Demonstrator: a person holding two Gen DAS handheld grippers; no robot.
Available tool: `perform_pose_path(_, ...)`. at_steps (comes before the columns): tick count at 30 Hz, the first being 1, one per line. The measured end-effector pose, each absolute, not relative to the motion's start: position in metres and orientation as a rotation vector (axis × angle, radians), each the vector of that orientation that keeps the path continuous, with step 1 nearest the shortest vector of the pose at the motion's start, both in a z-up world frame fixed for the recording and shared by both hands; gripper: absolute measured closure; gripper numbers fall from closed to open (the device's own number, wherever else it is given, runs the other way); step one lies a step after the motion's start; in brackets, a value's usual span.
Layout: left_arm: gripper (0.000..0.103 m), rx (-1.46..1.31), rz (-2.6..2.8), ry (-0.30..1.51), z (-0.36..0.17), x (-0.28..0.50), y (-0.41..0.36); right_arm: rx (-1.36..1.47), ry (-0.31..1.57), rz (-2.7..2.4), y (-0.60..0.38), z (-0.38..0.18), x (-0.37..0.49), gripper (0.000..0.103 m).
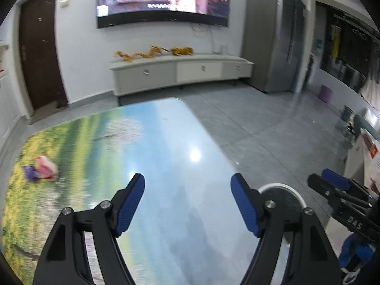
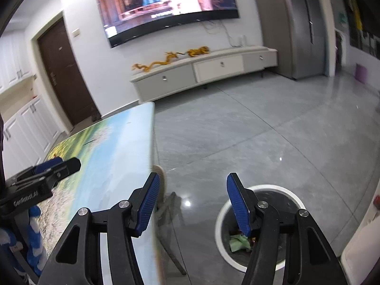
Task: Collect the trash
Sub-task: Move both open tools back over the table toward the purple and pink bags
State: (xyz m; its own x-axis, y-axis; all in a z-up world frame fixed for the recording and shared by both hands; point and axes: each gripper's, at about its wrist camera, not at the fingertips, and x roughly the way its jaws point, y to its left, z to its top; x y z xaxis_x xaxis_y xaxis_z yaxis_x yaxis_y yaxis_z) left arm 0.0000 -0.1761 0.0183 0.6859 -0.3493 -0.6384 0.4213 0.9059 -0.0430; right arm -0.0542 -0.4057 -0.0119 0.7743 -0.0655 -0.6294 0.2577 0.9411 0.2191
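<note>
A pink and purple crumpled wrapper [image 1: 44, 168] lies on the landscape-print table [image 1: 142, 147] at the left. My left gripper [image 1: 187, 180] is open and empty above the table's near part, well right of the wrapper. My right gripper [image 2: 191, 180] is open and empty, held off the table's right edge [image 2: 142, 142] above the floor. A white-rimmed trash bin [image 2: 261, 228] stands on the floor under the right gripper, with green and other scraps [image 2: 238, 242] inside. The bin [image 1: 280, 197] also shows in the left wrist view, behind the left gripper's right finger.
A chair [image 2: 166, 204] is tucked at the table's right side. A white TV cabinet [image 1: 180, 71] with gold dragon figures stands at the far wall under a TV [image 1: 163, 0]. A grey fridge [image 1: 273, 38], a brown door [image 1: 40, 47] and a white counter [image 2: 363, 249] are around.
</note>
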Motion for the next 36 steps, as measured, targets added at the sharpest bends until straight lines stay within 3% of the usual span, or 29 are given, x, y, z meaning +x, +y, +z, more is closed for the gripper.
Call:
perform_pose_path(12, 0.029, 0.034, -0.256, 0.603, 0.031, -0.008, -0.078, 0.216, 0.624, -0.098, -0.330, 0.007, -0.054, 0.045)
perform_pose_path(15, 0.029, 0.022, -0.239, 0.595, 0.030, -0.015, -0.065, 0.194, 0.615, -0.091, -0.317, 0.011, -0.053, 0.037)
perform_pose_path(36, 0.029, 0.010, -0.196, 0.595, 0.021, -0.016, -0.045, 0.148, 0.627, -0.055, -0.288, 0.005, -0.043, 0.035)
